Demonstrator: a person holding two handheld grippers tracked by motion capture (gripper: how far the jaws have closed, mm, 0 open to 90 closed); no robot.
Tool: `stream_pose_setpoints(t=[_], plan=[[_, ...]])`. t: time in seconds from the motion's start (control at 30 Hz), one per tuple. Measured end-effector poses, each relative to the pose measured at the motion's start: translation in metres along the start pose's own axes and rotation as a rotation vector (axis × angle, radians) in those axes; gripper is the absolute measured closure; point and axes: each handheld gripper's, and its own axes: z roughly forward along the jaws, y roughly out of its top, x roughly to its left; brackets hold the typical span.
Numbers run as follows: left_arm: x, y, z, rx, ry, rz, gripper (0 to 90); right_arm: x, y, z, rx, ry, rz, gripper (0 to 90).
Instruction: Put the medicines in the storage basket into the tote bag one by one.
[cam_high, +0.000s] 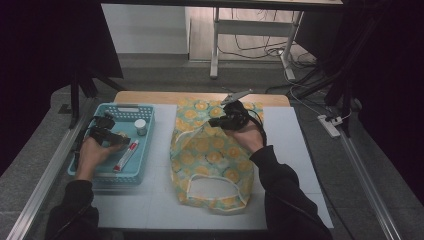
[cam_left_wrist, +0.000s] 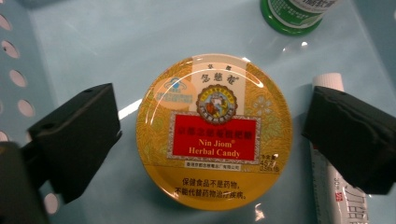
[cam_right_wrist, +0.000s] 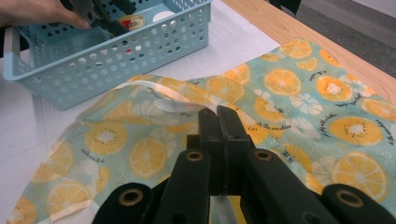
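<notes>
The left hand-held gripper (cam_left_wrist: 212, 135) points down into the basket (cam_high: 101, 176), its jaws wide apart on either side of the tin (cam_left_wrist: 214, 132), with a gap between each pad and the tin's rim, so nothing is gripped. The tin lies flat on the basket floor, directly between the jaws, lid up, yellow with a red label. Just beyond the jaw at the right edge of the left gripper view lies the tube (cam_left_wrist: 332, 186), partly under that jaw and close beside the tin without clearly touching it. Past the tin, farther along the basket floor, stands the bottle (cam_left_wrist: 293, 13), green with a white label. The right hand-held gripper (cam_right_wrist: 218, 122) has its jaws closed together; in the right gripper view a pale edge of the bag (cam_right_wrist: 299, 88) seems to run between them, and in the high view the fabric rises to them, so it appears to pinch the bag. The bag, printed with orange slices, spreads out under and beyond this gripper on the white tabletop (cam_high: 160, 210). Farther off, past the bag's edge, sits the basket with the left hand (cam_right_wrist: 32, 11) over it.
</notes>
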Motion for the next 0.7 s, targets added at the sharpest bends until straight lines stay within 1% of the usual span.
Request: stream_pose_setpoints(t=[0.07, 0.13, 0.23, 0.27, 0.4, 0.5, 0.7], plan=[[-0.001, 0.0, 0.001, 0.018, 0.003, 0.013, 8.6, 0.0, -0.001, 0.0, -0.001, 0.0, 0.0, 90.0], [-0.001, 0.001, 0.002, 0.027, 0.01, 0.012, 10.5, -0.001, -0.001, 0.0, -0.002, 0.0, 0.002, 90.0], [0.0, 0.0, 0.001, 0.031, -0.003, 0.006, 18.8, -0.001, -0.002, 0.0, -0.002, -0.001, 0.001, 90.0], [0.0, 0.0, 0.001, 0.035, -0.004, 0.004, 19.5, -0.001, -0.003, 0.0, -0.002, -0.001, 0.002, 90.0], [0.0, 0.001, 0.0, 0.04, -0.009, 0.002, 20.1, -0.002, -0.003, 0.0, -0.005, -0.001, 0.001, 90.0], [0.0, 0.0, -0.002, 0.025, -0.016, -0.007, 20.3, -0.002, -0.003, 0.0, -0.008, -0.001, 0.003, 90.0], [0.0, 0.0, -0.008, 0.005, -0.014, 0.002, 20.4, -0.002, -0.004, 0.0, -0.011, -0.001, 0.007, 90.0]])
